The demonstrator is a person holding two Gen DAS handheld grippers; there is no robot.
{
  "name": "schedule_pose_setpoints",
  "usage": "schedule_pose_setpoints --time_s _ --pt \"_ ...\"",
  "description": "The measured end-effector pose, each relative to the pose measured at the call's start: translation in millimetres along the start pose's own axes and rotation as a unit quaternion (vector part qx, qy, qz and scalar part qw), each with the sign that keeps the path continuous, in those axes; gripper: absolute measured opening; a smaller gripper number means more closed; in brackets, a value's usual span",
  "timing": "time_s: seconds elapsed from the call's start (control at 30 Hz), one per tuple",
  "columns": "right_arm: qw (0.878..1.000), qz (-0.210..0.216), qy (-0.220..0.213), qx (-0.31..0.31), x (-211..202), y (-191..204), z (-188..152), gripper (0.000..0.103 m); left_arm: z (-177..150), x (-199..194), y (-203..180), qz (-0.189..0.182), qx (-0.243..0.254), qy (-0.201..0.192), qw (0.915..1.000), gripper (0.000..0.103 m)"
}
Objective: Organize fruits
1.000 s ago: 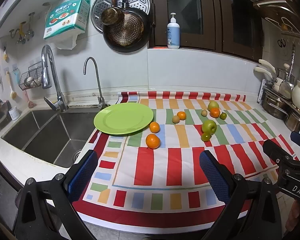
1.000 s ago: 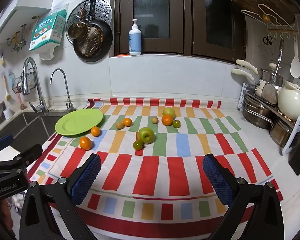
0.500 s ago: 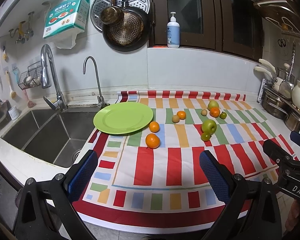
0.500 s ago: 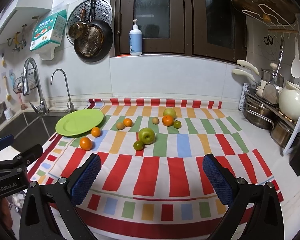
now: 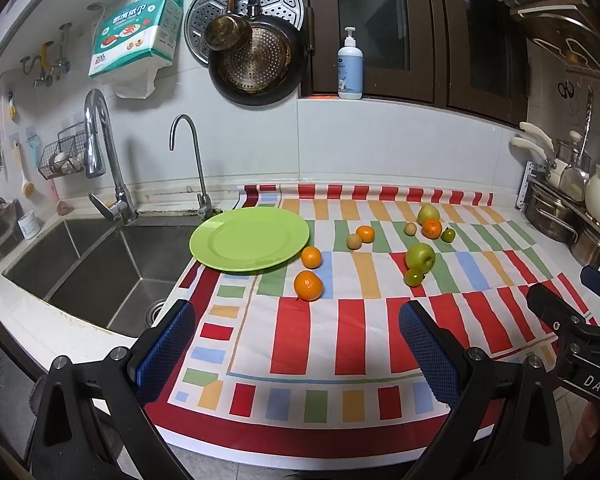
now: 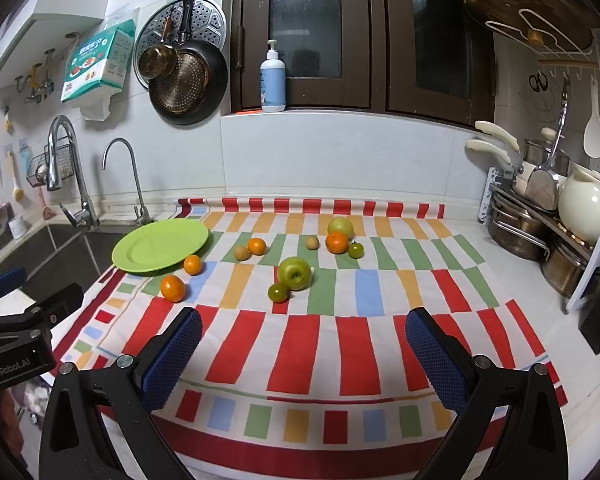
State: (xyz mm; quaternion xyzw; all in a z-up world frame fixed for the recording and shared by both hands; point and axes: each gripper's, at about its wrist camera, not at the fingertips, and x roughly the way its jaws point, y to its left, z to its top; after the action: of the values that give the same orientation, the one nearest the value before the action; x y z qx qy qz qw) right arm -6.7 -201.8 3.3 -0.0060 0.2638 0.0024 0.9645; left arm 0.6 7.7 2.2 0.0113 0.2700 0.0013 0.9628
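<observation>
My left gripper (image 5: 298,354) hangs wide apart and empty above the near edge of the striped cloth (image 5: 352,336). Left of the fruit, the green plate (image 5: 249,238) sits bare, with two oranges (image 5: 308,285) just beside it. Farther right lie the green apple (image 6: 294,273) and other small fruit. My right gripper (image 6: 303,360) gapes too, holding nothing.

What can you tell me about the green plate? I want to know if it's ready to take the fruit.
The green plate is round, lime green, smooth and glossy like plastic, with a shallow well and broad rim. It lies flat and holds nothing, at the striped cloth's corner nearest the sink, its edge overhanging the basin. A small orange sits right at its rim; contact is unclear.
</observation>
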Motion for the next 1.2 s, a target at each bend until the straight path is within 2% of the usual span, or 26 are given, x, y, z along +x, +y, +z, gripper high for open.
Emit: schedule_pose_setpoints --time_s 1.2 --pt "1.000 0.008 -0.014 0.003 -5.5 -0.2 6.1 0.103 9.7 -8.2 -0.6 -0.003 0.003 -0.013 0.9999 0.103"
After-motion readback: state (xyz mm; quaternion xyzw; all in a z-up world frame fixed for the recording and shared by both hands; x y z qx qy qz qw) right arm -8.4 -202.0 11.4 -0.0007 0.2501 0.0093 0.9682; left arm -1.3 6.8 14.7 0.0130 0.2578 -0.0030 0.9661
